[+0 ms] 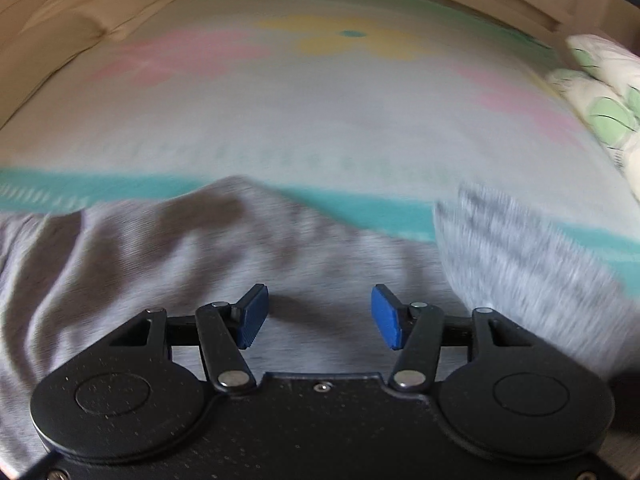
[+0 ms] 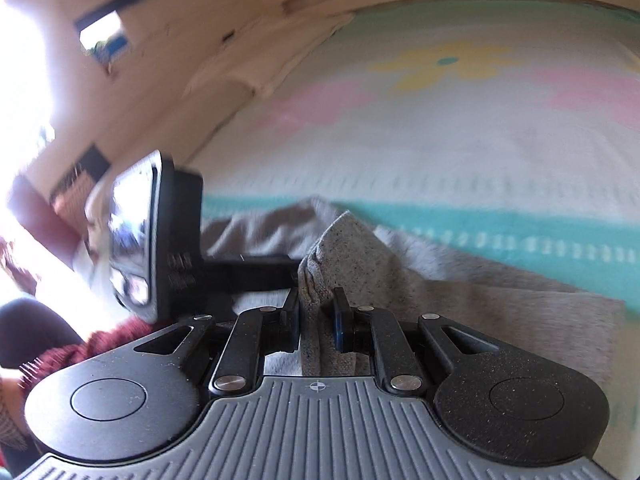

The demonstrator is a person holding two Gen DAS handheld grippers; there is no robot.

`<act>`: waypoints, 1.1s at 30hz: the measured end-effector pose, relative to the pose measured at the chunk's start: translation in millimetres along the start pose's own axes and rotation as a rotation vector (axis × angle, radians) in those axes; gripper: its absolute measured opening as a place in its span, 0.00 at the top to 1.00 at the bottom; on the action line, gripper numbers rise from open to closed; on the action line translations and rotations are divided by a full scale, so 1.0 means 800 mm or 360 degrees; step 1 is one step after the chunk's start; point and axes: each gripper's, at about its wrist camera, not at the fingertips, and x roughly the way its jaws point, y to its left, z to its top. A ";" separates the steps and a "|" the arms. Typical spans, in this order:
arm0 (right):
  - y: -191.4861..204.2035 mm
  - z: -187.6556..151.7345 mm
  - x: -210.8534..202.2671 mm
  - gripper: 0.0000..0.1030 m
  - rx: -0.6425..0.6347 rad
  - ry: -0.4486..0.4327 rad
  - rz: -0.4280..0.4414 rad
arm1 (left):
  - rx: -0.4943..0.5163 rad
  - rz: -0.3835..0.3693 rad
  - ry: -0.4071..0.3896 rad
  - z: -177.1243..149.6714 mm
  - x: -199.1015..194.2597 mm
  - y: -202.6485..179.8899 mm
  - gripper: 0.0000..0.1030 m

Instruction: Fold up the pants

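Note:
The grey pants [image 1: 168, 248] lie rumpled on a pastel bedspread [image 1: 304, 112] across the near part of the left wrist view. My left gripper [image 1: 318, 316] is open just above the grey cloth, with nothing between its blue pads [image 1: 253, 316]. A raised part of the pants [image 1: 516, 252] stands at the right. In the right wrist view my right gripper [image 2: 316, 320] is shut on a bunched fold of the grey pants [image 2: 344, 256], lifted off the bed. The left gripper's body [image 2: 160, 236] shows at the left there.
The bedspread [image 2: 440, 140] has a yellow flower [image 1: 352, 38], pink patches and a teal stripe [image 1: 368, 212]. A floral pillow [image 1: 604, 92] lies at the right edge. A wooden bed frame [image 1: 60, 20] runs along the far side. A maroon sleeve [image 2: 80, 352] is at lower left.

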 end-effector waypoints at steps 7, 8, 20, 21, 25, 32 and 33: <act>0.031 -0.012 0.037 0.81 -0.0142 0.0107 -0.0033 | -0.0071 0.0141 -0.0016 0.002 -0.004 0.044 0.42; 0.034 -0.013 0.041 0.80 -0.0149 0.0118 -0.0009 | -0.0078 0.0146 -0.0023 0.003 -0.005 0.048 0.42; -0.016 -0.003 -0.013 0.73 -0.0009 -0.0004 -0.0242 | -0.0007 0.0166 -0.0107 0.003 -0.033 0.053 0.42; -0.029 -0.004 -0.015 0.73 0.0021 0.0010 -0.0332 | 0.0032 0.0147 -0.0110 0.000 -0.038 0.047 0.41; -0.076 -0.014 -0.019 0.73 0.0117 0.0127 -0.0615 | 0.0216 0.0088 -0.0083 -0.028 -0.049 0.016 0.41; -0.096 -0.028 -0.035 0.74 0.0224 0.0169 -0.0653 | 0.0419 0.0113 -0.0007 -0.074 -0.038 -0.012 0.40; -0.090 -0.027 -0.038 0.74 0.0209 0.0147 -0.0645 | 0.0449 0.0124 -0.0012 -0.076 -0.040 -0.014 0.40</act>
